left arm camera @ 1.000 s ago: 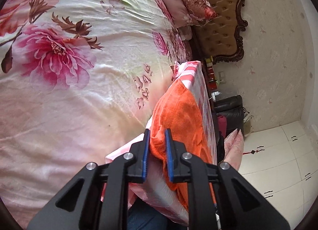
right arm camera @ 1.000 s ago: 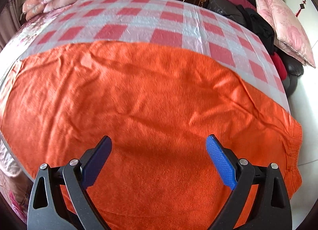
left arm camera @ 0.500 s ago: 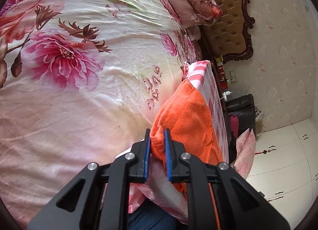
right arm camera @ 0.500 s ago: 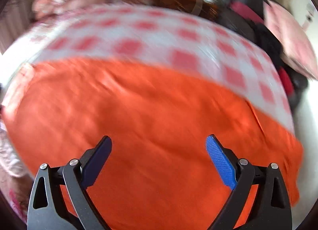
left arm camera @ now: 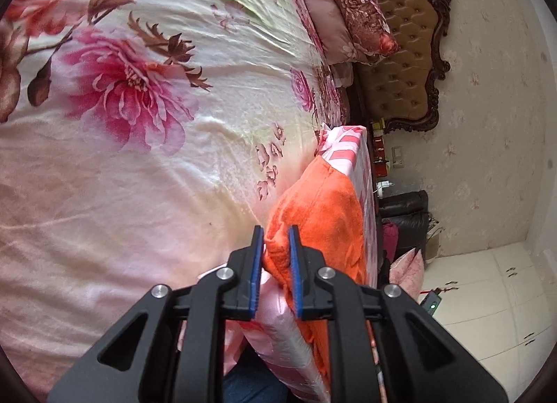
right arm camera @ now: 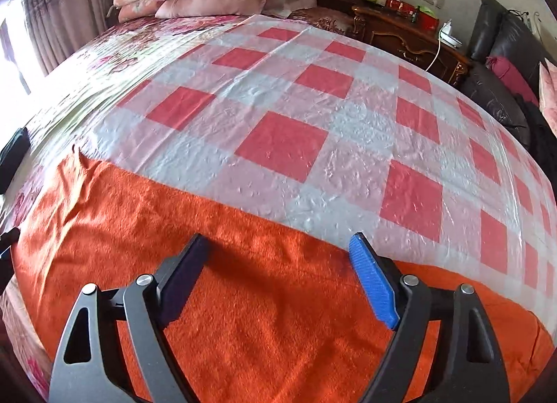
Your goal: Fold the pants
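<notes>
- Pinching a bunched edge of the orange pants [left arm camera: 323, 215] with the left gripper [left arm camera: 275, 263], both blue pads [left arm camera: 257, 274] pressed into the fleece with a thick wad between them.
- Lying flat on the checked plastic sheet [right arm camera: 285, 117] on its near side, spread wide across the bed, with 1 small corner [right arm camera: 75, 163] sticking up at the sheet's left edge.
- Hovering low over the middle of the pants, on the near side of the checked sheet: right gripper [right arm camera: 278, 277], spread wide, holding nothing; contact between fingertips and cloth cannot be told.
- Judging the step as carrying the pinched edge across to make a fold, with the open claw free to pin the crease.
- Keep the pinch firm and deep; plush fabric is likely to slip from a shallow hold.
- Lift only enough to clear the layer below, then draw straight across, parallel to the sheet's checks, so edges meet squarely.
- Press the open claw down along the intended fold line before pulling, to stop the whole garment sliding on the slick plastic.
- Watch for the plastic sheet being caught along with the fleece near the left pads; pale sheet sits just beside them.
</notes>
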`<state>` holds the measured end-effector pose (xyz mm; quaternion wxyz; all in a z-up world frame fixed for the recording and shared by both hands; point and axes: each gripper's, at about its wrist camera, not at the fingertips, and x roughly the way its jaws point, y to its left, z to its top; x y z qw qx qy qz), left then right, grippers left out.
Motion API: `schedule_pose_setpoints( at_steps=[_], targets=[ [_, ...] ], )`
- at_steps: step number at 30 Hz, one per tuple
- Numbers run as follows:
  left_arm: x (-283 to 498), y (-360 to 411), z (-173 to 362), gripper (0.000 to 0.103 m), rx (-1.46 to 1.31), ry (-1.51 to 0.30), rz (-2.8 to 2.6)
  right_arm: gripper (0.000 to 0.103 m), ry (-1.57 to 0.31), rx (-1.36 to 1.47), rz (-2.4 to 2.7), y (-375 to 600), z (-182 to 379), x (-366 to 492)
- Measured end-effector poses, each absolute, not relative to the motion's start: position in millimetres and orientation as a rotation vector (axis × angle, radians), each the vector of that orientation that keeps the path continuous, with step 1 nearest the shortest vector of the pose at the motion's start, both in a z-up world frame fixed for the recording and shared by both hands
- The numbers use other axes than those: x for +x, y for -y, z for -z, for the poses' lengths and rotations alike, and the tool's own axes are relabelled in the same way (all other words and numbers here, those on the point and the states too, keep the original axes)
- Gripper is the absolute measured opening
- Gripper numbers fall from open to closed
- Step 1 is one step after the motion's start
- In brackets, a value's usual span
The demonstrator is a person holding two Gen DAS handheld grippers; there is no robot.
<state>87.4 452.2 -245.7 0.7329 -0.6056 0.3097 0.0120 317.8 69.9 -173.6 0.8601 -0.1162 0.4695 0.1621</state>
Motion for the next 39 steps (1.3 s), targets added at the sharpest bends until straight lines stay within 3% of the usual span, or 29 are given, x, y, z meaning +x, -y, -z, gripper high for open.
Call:
schedule_pose_setpoints(
  at_steps=[1, 2, 11, 13, 15, 17, 23, 29, 34, 39],
  targets=[
    [85, -455, 251, 0.028, -1.379, -0.669, -0.020, 0.086, -0.977, -0.248, -0.335, -70, 174, 318],
    [80, -458, 259, 0.041, -1.437, -0.648, -0.010, 0.087, -0.972, -0.249, -0.333, -70, 175, 319],
    [77, -447, 289, 0.045, -1.627, -0.585, 0.167, 0.089, -0.979, -0.221, -0.318, -67, 175, 319],
    [83, -443, 290, 0.043, -1.638, -0.586, 0.201, 0.084, -0.988, -0.201, -0.331, -67, 172, 314],
    [86, -443, 286, 0.019, -1.608, -0.590, 0.196, 0.084, -0.981, -0.181, -0.352, -66, 165, 303],
    [89, -445, 279, 0.018, -1.562, -0.593, 0.171, 0.083, -0.991, -0.193, -0.350, -69, 164, 292],
    [98, -439, 214, 0.012, -1.181, -0.679, -0.027, 0.080, -1.017, -0.244, -0.337, -74, 171, 282],
    [120, -393, 122, 0.011, -0.668, -0.724, -0.190, 0.084, -1.124, 0.089, -0.486, -33, 146, 282],
    [162, -288, 42, 0.011, -0.112, -0.689, -0.228, 0.085, -1.278, 0.464, -0.629, 16, 146, 286],
    [183, -138, 21, 0.011, 0.327, -0.606, -0.054, 0.089, -1.274, 0.675, -0.642, 80, 141, 281]
  ],
)
